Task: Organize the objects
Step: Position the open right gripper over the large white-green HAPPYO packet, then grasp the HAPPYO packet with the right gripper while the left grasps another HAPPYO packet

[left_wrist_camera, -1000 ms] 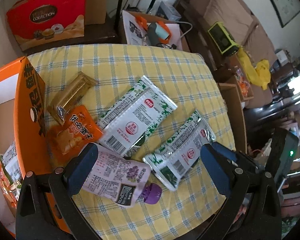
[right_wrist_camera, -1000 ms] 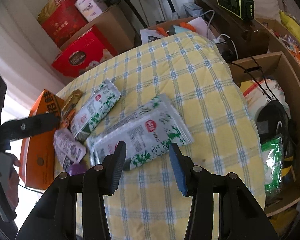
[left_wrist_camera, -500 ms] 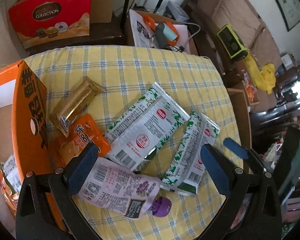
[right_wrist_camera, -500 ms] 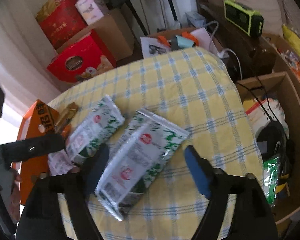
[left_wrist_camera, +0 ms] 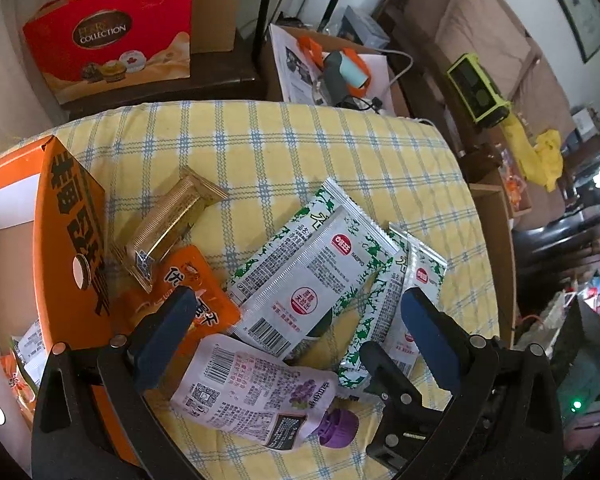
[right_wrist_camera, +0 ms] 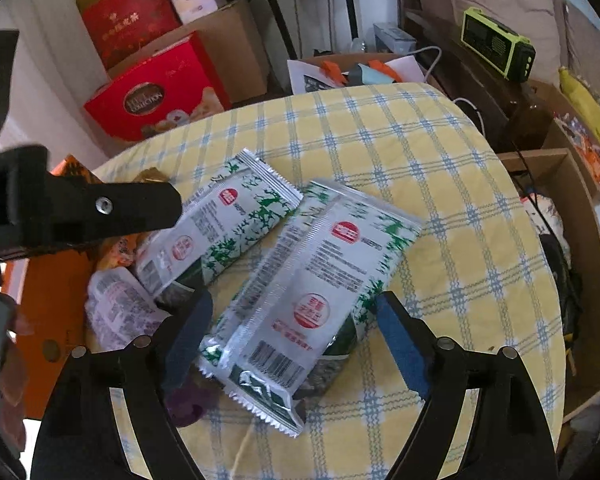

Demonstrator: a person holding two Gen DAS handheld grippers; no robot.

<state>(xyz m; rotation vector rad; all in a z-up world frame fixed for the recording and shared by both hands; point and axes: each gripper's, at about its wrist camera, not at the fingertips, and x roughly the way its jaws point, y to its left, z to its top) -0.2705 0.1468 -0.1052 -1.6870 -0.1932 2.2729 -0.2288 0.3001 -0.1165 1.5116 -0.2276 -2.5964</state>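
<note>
Right gripper jaws have just been opening — spread wide, a green-white packet between them, pads clear of it. Left gripper also spread, above a purple pouch. Second green-white packet lies beside it — orange box at cloth edge.

- A red gift box is seen beyond the table's far left edge.
- A green radio is set on a far right shelf.
- A cardboard box is stacked behind.
</note>
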